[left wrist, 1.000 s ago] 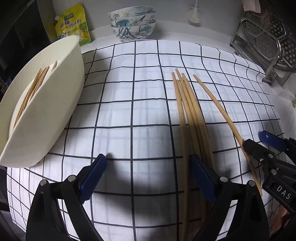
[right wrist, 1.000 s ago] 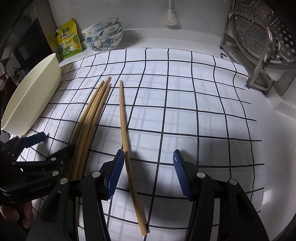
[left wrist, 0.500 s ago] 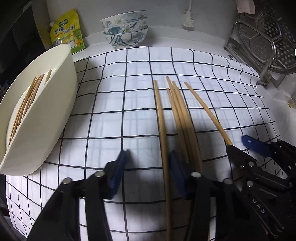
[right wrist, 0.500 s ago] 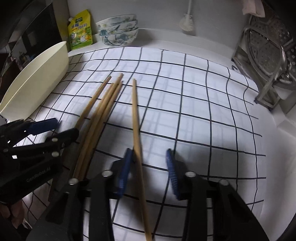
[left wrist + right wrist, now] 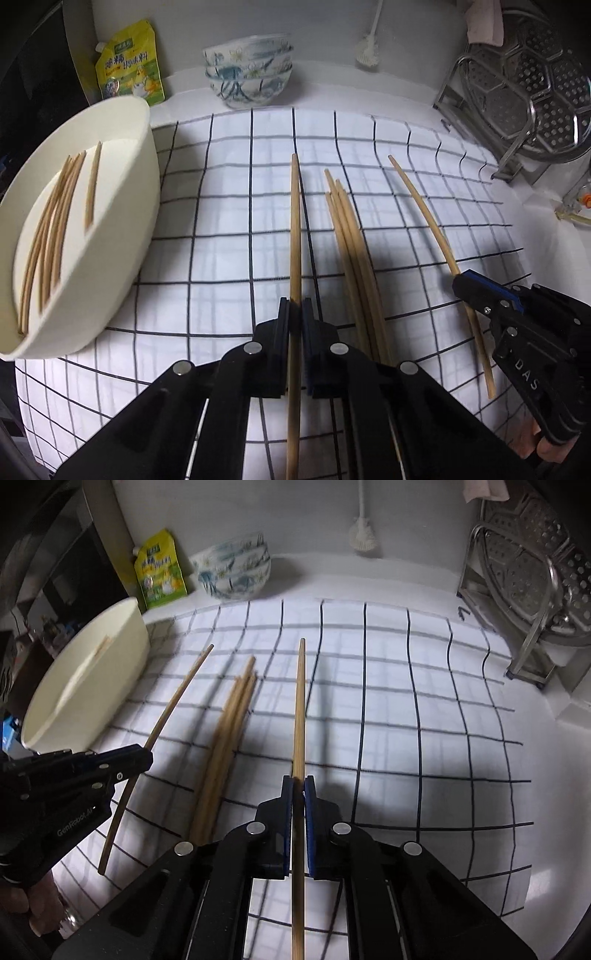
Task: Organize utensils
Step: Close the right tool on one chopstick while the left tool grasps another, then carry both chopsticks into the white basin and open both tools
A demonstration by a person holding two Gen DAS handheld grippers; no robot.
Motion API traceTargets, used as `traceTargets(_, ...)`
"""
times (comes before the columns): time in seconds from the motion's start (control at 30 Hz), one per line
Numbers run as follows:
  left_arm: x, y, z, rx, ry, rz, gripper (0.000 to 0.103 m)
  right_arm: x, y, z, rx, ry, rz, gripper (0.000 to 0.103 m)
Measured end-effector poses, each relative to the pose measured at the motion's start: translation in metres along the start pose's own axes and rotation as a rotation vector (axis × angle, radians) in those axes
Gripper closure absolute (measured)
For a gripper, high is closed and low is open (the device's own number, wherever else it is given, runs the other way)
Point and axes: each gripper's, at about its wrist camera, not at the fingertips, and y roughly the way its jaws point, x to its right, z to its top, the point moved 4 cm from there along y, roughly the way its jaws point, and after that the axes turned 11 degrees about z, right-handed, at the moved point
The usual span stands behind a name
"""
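Observation:
My left gripper (image 5: 294,310) is shut on one wooden chopstick (image 5: 294,229) and holds it above the checked cloth (image 5: 229,236). My right gripper (image 5: 298,781) is shut on another chopstick (image 5: 299,709), also lifted. Each gripper shows in the other's view: the right gripper (image 5: 466,282) at the right, the left gripper (image 5: 146,755) at the left. A bundle of loose chopsticks (image 5: 351,240) lies on the cloth between them and shows in the right wrist view too (image 5: 229,731). A cream tub (image 5: 110,236) at the left holds several chopsticks (image 5: 51,229).
Stacked patterned bowls (image 5: 248,70) and a yellow-green pouch (image 5: 129,66) stand at the back by the wall. A metal rack with steamer plates (image 5: 532,88) stands at the back right. A brush (image 5: 367,48) hangs on the wall.
Both grippers have closed, each on one chopstick, and lifted it off the cloth. The left one's chopstick has come away from the bundle.

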Motion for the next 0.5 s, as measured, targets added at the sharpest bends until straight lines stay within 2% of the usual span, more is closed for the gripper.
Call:
traceTargets(0.17,-0.024,-0.036,0.018,0.066,-0.023,-0.022,0.096,-0.027,-0.019,0.024,0.054,-0.011,0.033,0.097)
traceTargets(0.27,-0.051,-0.054,0.03,0.106,-0.043,-0.004,0.096,-0.053,-0.024,0.044,0.089,-0.035,0.065,0.097)
traceTargets(0.37,-0.088,-0.068,0.04,0.134,-0.086,0.014,0.096,-0.089,-0.023,0.067,0.125,-0.07,0.108,0.097)
traceTargets(0.5,-0.146,-0.076,0.05,0.165,-0.146,0.078,0.096,-0.144,-0.005,0.098,0.136,-0.123,0.174,0.097)
